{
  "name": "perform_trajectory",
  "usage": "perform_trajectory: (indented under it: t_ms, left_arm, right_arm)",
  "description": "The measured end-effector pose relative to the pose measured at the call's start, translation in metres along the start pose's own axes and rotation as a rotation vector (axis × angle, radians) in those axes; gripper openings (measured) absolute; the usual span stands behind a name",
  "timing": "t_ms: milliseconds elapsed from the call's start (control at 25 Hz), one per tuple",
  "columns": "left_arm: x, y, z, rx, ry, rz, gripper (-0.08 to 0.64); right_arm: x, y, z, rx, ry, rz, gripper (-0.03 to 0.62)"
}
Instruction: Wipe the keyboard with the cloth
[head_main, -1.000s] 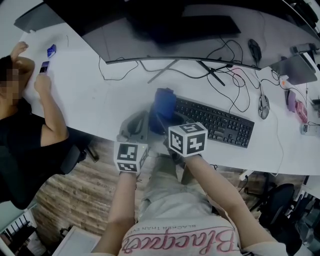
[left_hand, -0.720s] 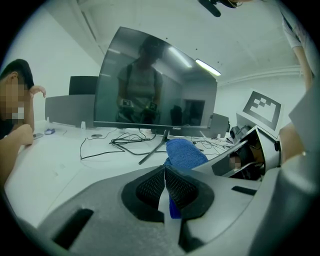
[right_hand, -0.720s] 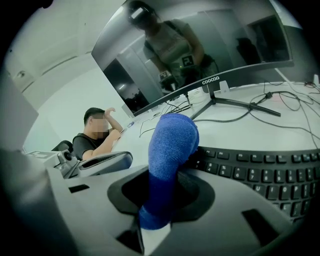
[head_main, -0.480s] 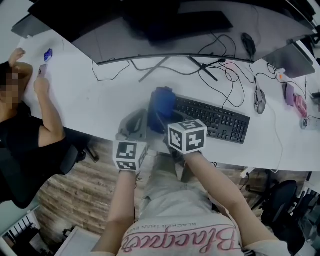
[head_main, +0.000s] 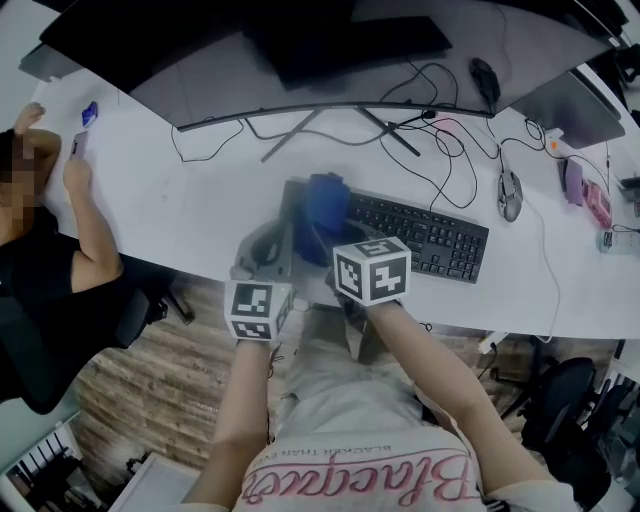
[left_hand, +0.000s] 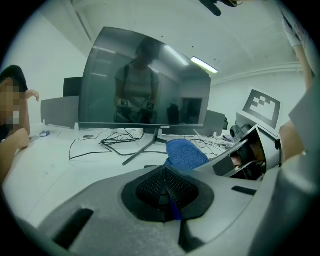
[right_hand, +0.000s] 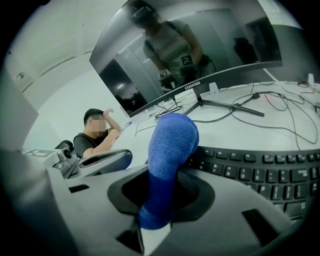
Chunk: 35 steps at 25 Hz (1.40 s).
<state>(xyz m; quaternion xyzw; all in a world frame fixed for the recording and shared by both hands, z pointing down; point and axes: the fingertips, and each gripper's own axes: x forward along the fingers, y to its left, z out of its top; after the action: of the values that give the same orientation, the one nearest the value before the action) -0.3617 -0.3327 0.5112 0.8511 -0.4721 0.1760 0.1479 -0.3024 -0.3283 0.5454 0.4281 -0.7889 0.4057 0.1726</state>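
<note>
Blue cloth is held bunched between the jaws of the right gripper, and it stands up over the left end of the black keyboard. In the right gripper view the cloth is seen pinched low between the jaws of this gripper, with its rounded top rising above the keys of the keyboard.

The keyboard is laid slantwise close to the near edge of the white counter. Bare counter is left open to the left of the cloth, up to the arm of a seated person at the far left. Behind the keyboard the room is taken by loose cables and by the stand of a wide monitor. A mouse is placed beyond the right end of the keyboard, apart from it.

The left gripper is kept just beside the right one, at the counter's near edge; in its own view the jaws of the left gripper are brought together, and the cloth is seen past them. Both forearms are stretched forward from the body, almost parallel, above a wooden floor.
</note>
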Motion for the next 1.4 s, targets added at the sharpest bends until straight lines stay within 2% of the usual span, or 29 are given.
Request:
perform_trajectory:
  t_ms: [1400]
  left_arm:
    - [0.037, -0.110, 0.008, 0.022, 0.009, -0.078, 0.006]
  right_arm:
    - [-0.085, -0.083, -0.020, 0.002, 0.012, -0.094, 0.097]
